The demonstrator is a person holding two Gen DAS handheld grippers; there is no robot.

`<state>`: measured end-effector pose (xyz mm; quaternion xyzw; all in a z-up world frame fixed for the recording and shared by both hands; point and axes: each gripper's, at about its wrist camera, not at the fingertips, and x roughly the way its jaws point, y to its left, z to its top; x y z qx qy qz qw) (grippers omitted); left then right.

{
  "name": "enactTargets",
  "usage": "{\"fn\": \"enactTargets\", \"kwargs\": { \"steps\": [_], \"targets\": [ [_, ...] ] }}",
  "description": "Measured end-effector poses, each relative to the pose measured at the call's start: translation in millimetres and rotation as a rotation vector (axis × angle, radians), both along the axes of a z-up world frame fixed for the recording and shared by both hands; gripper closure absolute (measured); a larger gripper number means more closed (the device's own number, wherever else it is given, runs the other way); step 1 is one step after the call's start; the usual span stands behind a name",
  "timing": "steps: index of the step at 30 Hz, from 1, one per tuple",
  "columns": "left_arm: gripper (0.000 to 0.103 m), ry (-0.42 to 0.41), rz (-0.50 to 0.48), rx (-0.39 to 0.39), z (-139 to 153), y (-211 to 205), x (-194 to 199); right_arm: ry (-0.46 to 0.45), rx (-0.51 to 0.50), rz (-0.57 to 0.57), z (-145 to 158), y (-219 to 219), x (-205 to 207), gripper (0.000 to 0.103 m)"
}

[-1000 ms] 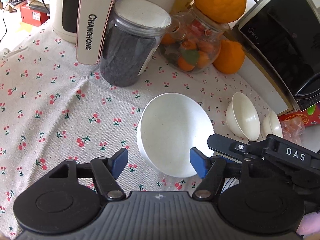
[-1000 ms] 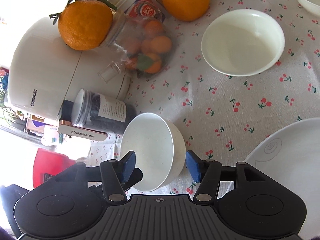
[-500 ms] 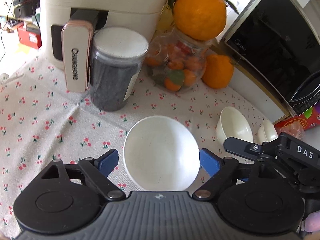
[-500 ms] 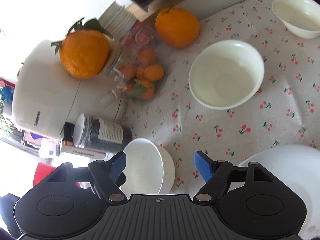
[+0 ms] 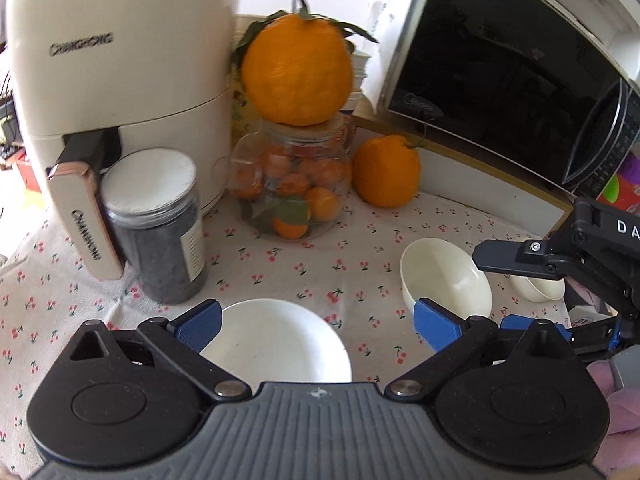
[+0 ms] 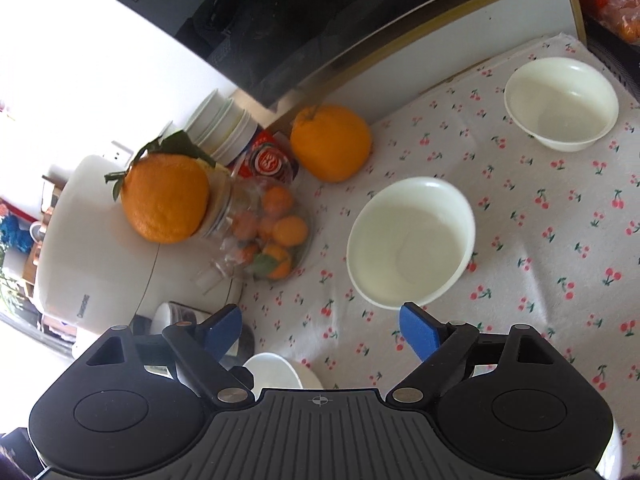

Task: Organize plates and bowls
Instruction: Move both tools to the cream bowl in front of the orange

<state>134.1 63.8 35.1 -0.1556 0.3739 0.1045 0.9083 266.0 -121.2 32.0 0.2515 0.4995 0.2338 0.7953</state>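
Both grippers hang over a bench (image 5: 60, 292) spread with a cherry-print cloth, each with its jaws spreading wider and nothing between them. The left gripper (image 5: 318, 318) stands above a white bowl (image 5: 280, 340) resting on the cloth in front of a dark-filled jar (image 5: 156, 224) and a cream air fryer (image 5: 120, 60); the bowl's rim touches neither blue pad. The right gripper (image 6: 320, 330) faces a cream bowl (image 6: 410, 242) sitting upright on the cloth near the middle of its view, with a second cream bowl (image 6: 560, 102) well apart toward the microwave (image 6: 320, 12) and a loose orange (image 6: 330, 142) behind. By the look of it the white bowl has been set down and the step in hand is choosing the next piece to gather. To do that well, the nearer cream bowl seems the natural pick: approach over its near rim, put one pad inside and one outside the wall, and close gently, as glazed rims are likely to slip. Keep clear of the glass jar of small oranges (image 6: 264, 236), whose perched orange (image 6: 166, 200) could roll off if knocked.
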Motion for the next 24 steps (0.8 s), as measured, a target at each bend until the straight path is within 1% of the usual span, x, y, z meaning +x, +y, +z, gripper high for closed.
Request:
{"fn": "enactTargets", "kwargs": {
  "steps": [5,9,13,16,20,23,24],
  "targets": [
    [0.001,-0.003,-0.046,0.036,-4,-17,12,-0.037,-0.035,-0.025,-2,-11,8,0.015],
    [0.001,-0.006,-0.080,0.083,-9,-30,21,-0.051,-0.047,-0.042,-7,-22,17,0.014],
    [0.001,-0.020,-0.126,0.143,-13,-42,30,-0.082,-0.081,-0.049,-13,-30,26,0.014],
    [0.001,-0.035,-0.162,0.172,-16,-50,37,-0.076,-0.075,-0.046,-22,-36,34,0.014],
    [0.001,-0.051,-0.175,0.160,-23,-54,47,-0.069,-0.068,-0.048,-35,-40,45,0.014],
    [0.002,-0.047,-0.163,0.120,-29,-55,54,-0.065,-0.052,-0.052,-44,-42,51,0.014],
    [0.004,-0.043,-0.157,0.105,-31,-55,56,-0.063,-0.047,-0.055,-48,-43,53,0.014]
  ]
}}
